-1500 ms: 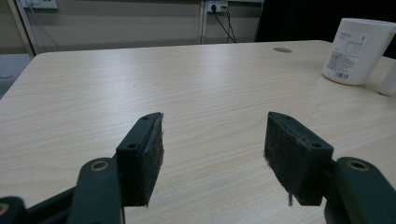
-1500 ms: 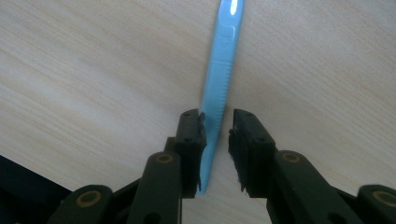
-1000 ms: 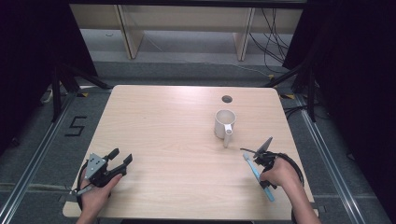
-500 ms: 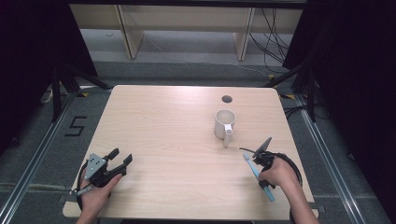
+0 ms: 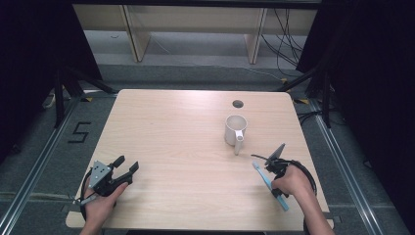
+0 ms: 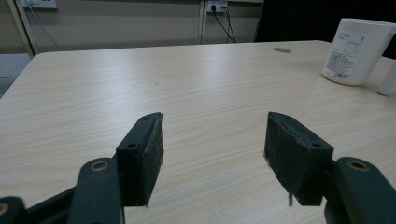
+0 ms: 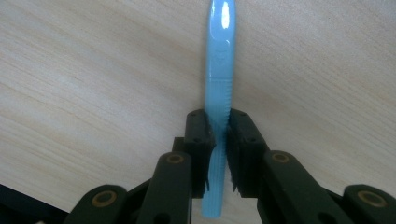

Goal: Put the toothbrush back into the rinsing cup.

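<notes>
Gripping toothbrush (image 7: 218, 84) in right gripper (image 7: 219, 140), jaws just closed; left gripper (image 6: 212, 154) open, idle; next lift toward mug (image 5: 235, 130)

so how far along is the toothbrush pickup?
Done: the right gripper has just been closing its fingers, now clamped on the light blue plastic toothbrush at its handle. In hand: the toothbrush looks to lie on the pale wooden table, not lifted yet. Left: likely carrying it to the white ceramic mug. The left gripper is open, idle.
</notes>
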Motion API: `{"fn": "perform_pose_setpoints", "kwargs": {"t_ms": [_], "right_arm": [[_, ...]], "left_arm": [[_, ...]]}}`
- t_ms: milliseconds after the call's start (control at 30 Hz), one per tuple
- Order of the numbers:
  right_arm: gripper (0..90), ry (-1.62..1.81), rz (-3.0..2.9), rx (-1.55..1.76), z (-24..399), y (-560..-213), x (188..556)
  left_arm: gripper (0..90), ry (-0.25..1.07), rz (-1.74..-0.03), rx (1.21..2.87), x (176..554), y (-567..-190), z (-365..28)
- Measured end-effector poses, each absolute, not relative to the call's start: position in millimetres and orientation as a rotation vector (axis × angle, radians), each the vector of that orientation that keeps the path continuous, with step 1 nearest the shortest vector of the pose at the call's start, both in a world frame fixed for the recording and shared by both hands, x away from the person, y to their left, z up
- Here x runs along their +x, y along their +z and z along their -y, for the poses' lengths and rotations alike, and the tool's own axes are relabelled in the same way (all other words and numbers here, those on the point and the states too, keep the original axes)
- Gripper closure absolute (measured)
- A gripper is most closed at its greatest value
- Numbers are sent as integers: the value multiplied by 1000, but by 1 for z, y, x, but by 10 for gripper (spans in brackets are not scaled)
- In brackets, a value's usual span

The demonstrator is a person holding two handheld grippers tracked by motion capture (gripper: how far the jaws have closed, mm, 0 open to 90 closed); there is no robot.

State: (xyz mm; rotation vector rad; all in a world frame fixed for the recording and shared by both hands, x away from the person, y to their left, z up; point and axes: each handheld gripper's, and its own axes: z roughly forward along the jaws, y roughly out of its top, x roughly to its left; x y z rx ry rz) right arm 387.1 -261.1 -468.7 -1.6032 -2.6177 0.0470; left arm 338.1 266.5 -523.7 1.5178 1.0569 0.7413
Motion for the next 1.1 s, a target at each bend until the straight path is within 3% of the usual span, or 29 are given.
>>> {"fn": "perform_pose_setpoints", "kwargs": {"t_ms": [1100], "right_arm": [[793, -139, 2627, -1700, 274, -448, 373]], "left_arm": [[371, 743, -1059, 1518, 338, -524, -266]]}}
